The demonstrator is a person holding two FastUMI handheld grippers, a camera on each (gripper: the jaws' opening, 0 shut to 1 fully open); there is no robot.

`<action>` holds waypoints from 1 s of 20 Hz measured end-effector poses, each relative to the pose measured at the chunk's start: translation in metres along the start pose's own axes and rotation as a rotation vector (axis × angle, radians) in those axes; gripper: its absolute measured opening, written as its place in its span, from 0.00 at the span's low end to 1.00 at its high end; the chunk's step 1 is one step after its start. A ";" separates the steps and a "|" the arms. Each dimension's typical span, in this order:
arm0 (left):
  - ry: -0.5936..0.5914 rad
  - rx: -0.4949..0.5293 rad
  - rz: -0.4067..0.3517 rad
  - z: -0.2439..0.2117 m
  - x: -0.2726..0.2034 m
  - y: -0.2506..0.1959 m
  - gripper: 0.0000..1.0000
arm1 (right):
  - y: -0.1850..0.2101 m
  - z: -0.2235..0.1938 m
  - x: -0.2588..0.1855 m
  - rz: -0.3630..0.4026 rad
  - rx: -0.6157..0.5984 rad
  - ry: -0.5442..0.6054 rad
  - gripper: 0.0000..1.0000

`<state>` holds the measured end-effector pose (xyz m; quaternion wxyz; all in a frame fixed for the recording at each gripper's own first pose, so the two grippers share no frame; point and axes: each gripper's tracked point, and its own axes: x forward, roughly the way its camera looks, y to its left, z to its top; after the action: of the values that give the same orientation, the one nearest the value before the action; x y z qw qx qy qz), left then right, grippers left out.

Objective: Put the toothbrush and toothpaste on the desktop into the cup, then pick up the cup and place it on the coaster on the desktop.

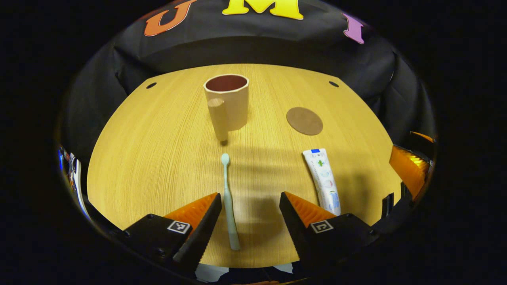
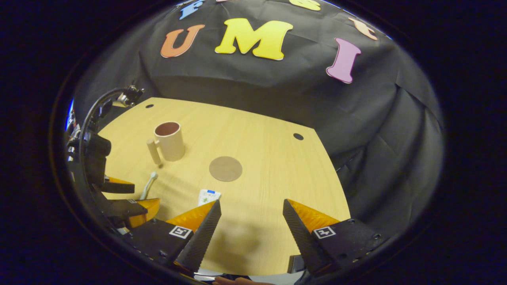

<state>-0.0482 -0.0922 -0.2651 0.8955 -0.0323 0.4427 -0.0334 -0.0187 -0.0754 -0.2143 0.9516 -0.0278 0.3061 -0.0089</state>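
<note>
A pale green toothbrush [image 1: 229, 202] lies flat on the wooden desktop [image 1: 158, 158], its handle end between the fingers of my open left gripper [image 1: 250, 204], which hovers over it. To its right lies a white toothpaste tube [image 1: 323, 180]. Farther back stands a beige cup [image 1: 226, 103], upright, with a peg handle facing me, and a round brown coaster [image 1: 304, 120] right of it. My right gripper [image 2: 250, 215] stands open over bare desktop [image 2: 269, 166], right of the toothpaste tube [image 2: 208, 195]. The cup [image 2: 168, 140], coaster [image 2: 225, 168], toothbrush [image 2: 148, 184] and left gripper [image 2: 126, 196] appear there too.
Black cloth walls the booth behind and to the right. Two small dark holes [image 1: 151, 85] sit near the desktop's far corners. The right gripper [image 1: 410, 170] shows at the right edge of the left gripper view. A cable and gear [image 2: 99, 118] stand at the desktop's left side.
</note>
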 end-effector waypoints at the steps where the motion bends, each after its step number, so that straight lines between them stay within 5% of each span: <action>1: 0.036 -0.017 0.000 -0.010 0.013 0.001 0.95 | -0.001 -0.004 0.000 -0.004 -0.002 0.013 0.98; 2: 0.056 -0.039 0.005 -0.013 0.013 0.003 0.84 | -0.003 -0.007 0.001 -0.008 -0.004 0.023 0.95; 10: 0.064 -0.087 0.045 -0.011 0.025 0.019 0.65 | 0.009 -0.004 -0.003 0.013 -0.071 0.019 0.98; 12: 0.070 -0.099 0.060 -0.011 0.027 0.025 0.46 | 0.015 -0.004 -0.003 0.027 -0.083 0.020 0.98; 17: 0.048 -0.085 0.050 -0.011 0.027 0.029 0.32 | 0.035 -0.012 0.007 0.085 -0.081 0.077 0.95; 20: 0.032 -0.071 0.049 -0.012 0.027 0.033 0.15 | 0.047 -0.021 0.017 0.114 -0.057 0.129 0.95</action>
<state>-0.0403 -0.0621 -0.2964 0.8871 -0.0524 0.4586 0.0037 -0.0169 -0.0303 -0.2440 0.9276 -0.0368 0.3680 0.0522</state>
